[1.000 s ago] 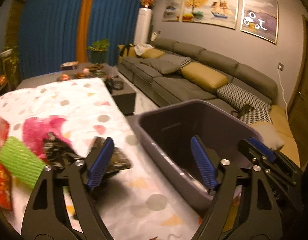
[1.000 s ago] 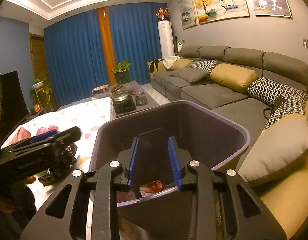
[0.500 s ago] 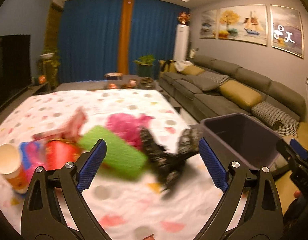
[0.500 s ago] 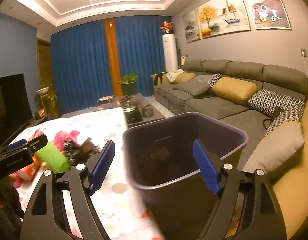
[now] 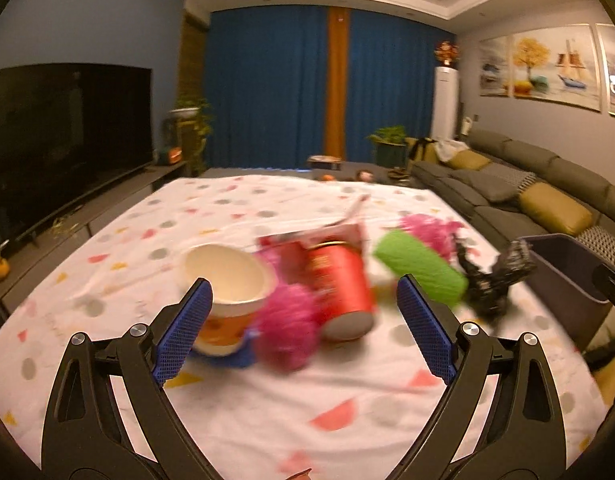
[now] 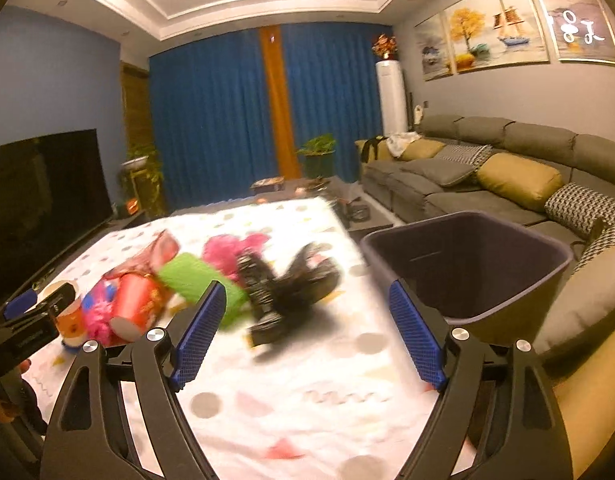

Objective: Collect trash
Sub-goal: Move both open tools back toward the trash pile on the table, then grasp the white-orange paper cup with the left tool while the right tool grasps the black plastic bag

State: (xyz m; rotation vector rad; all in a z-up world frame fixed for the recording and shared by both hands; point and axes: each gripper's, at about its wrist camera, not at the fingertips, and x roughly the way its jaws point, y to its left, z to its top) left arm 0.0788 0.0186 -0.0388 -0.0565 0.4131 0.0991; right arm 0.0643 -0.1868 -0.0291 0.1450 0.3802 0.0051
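Note:
Trash lies on a table with a dotted white cloth (image 5: 235,208): a paper cup (image 5: 227,292), a red can (image 5: 339,284), pink fluff (image 5: 285,336), a green roll (image 5: 421,266) and a black crumpled wrapper (image 5: 493,280). My left gripper (image 5: 305,330) is open and empty, just short of the cup and can. My right gripper (image 6: 307,334) is open and empty, facing the black wrapper (image 6: 285,284) and the green roll (image 6: 195,280). A dark bin (image 6: 467,268) stands at the table's right edge; it also shows in the left wrist view (image 5: 563,268).
A grey sofa (image 6: 487,184) with cushions runs along the right wall. A television (image 5: 67,136) stands on the left. A low table with small items (image 6: 307,188) sits beyond the table, before blue curtains.
Both grippers swung left from the bin toward the trash pile. The right gripper, shut over the bin one second ago, is now open. The left gripper has stayed open.

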